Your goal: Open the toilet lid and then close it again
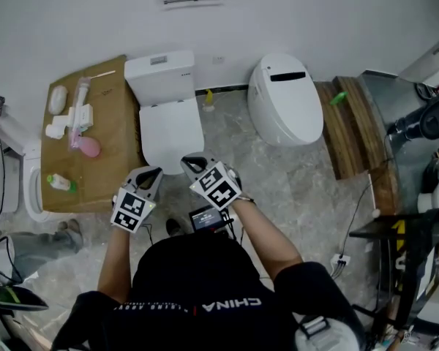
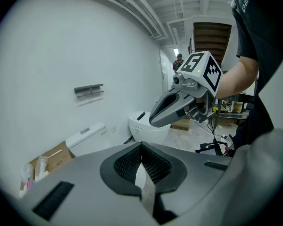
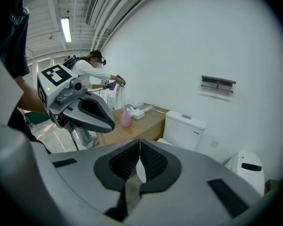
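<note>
A white toilet with a square tank (image 1: pixel 159 73) stands against the wall, its lid (image 1: pixel 172 129) lying flat and closed. Both grippers hover just in front of the bowl's near edge. My left gripper (image 1: pixel 151 174) is shut and holds nothing, a little left of the bowl's front. Just above the front rim, my right gripper (image 1: pixel 191 162) is likewise shut and empty. In the left gripper view the shut jaws (image 2: pixel 141 149) point towards the tank (image 2: pixel 87 135). The right gripper view has its shut jaws (image 3: pixel 138 150) below the tank (image 3: pixel 185 128). Neither gripper touches the lid.
A rounded white smart toilet (image 1: pixel 285 101) stands to the right. A cardboard box (image 1: pixel 110 163) on the left carries a pink bottle (image 1: pixel 88 146) and several small items. Wooden planks (image 1: pixel 351 123) lie further right. Cables (image 1: pixel 342 260) trail on the floor. Another person (image 3: pixel 95 72) works at the back.
</note>
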